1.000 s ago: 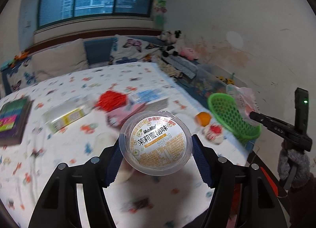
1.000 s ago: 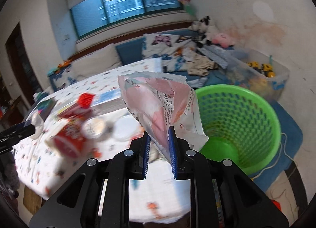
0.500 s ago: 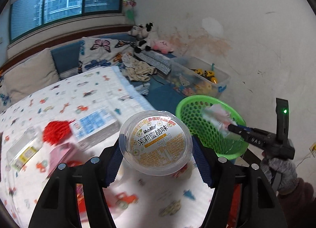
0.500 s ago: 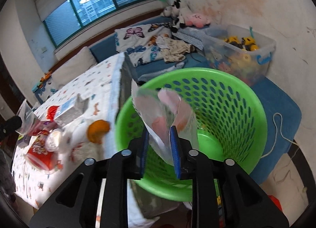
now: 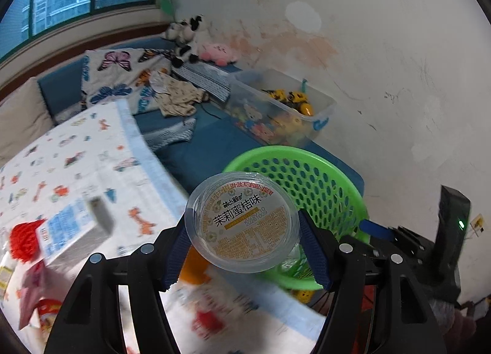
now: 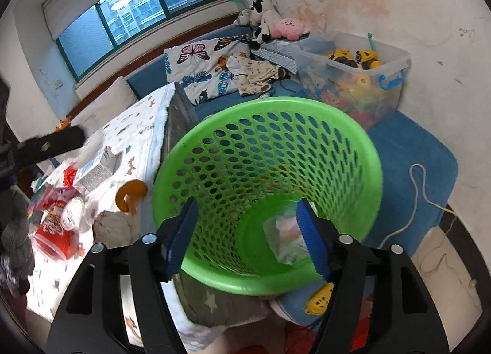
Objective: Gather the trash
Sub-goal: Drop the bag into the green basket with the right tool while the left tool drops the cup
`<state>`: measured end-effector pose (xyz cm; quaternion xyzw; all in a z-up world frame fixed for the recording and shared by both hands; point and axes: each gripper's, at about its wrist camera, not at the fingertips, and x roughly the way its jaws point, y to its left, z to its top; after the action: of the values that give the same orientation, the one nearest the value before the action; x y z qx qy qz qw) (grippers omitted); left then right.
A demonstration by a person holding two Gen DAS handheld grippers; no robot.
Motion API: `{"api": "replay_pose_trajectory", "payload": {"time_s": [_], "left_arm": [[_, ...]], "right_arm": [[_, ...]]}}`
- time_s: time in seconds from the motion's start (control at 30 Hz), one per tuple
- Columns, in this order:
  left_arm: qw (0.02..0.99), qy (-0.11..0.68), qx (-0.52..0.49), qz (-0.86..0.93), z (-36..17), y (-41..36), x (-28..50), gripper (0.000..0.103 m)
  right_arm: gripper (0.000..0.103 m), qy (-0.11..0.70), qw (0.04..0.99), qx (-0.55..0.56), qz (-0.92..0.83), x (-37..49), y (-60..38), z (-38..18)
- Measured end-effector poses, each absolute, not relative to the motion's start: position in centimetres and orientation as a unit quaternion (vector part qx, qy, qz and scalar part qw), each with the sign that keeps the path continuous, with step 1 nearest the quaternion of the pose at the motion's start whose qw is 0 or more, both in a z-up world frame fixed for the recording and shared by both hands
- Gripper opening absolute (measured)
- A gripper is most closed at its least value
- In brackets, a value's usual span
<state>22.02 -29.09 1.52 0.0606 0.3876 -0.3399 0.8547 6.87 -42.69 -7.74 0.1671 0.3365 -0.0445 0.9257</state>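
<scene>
A clear plastic cup (image 5: 242,222) with an orange printed lid is clamped between the blue-padded jaws of the left gripper (image 5: 244,245), its lid turned toward the camera. Beyond it and to the right, the green perforated basket (image 5: 310,182) is seen standing beside the near right corner of the tabletop (image 5: 92,157), which is covered with a white cloth printed with small animals. On the left part of the tabletop a blue-and-white carton (image 5: 73,231) and a red spiky ball (image 5: 23,242) are seen, both blurred. The right gripper (image 5: 377,229) is partly visible at the right edge, just past the basket rim.

In the right wrist view, the jaws of the right gripper (image 6: 245,235) are held wide apart over the mouth of the green basket (image 6: 267,145), with nothing between them. A crumpled pink-and-white wrapper (image 6: 287,239) is seen lying inside the basket near its bottom, partly hidden behind the right finger. To the left, on the tabletop (image 6: 141,120), an orange piece of peel (image 6: 130,194), the carton (image 6: 95,168) and a red tub (image 6: 53,237) are scattered. A clear storage bin of toys (image 6: 359,74) stands far right against the wall, and plush toys (image 6: 270,22) are lined up on the far blue bench.
</scene>
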Motion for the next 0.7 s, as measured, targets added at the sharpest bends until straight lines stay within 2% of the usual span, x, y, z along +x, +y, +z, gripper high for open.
{"api": "replay_pose_trajectory", "payload": {"time_s": [0.33,0.4,0.43,0.5,0.7], "left_arm": [[0.828,0.426,0.076,-0.356,-1.0,-35.4,23.1,0.065],[0.825,0.431,0.078,-0.359,-1.4,-36.2,23.1,0.068],[0.823,0.433,0.079,-0.359,-1.6,-36.6,23.1,0.075],[0.822,0.432,0.079,-0.362,-1.8,-37.0,23.0,0.08],[0.822,0.426,0.07,-0.37,-1.7,-36.1,22.4,0.084]], "right_arm": [[0.073,0.332,0.925,0.177,-0.057,4.1,-43.5,-8.2],[0.073,0.333,0.924,0.18,-0.06,3.8,-43.7,-8.4],[0.074,0.333,0.923,0.183,-0.062,3.7,-43.8,-8.5],[0.074,0.334,0.922,0.187,-0.063,3.5,-43.9,-8.7],[0.074,0.336,0.92,0.192,-0.064,2.9,-43.8,-8.8]]}}
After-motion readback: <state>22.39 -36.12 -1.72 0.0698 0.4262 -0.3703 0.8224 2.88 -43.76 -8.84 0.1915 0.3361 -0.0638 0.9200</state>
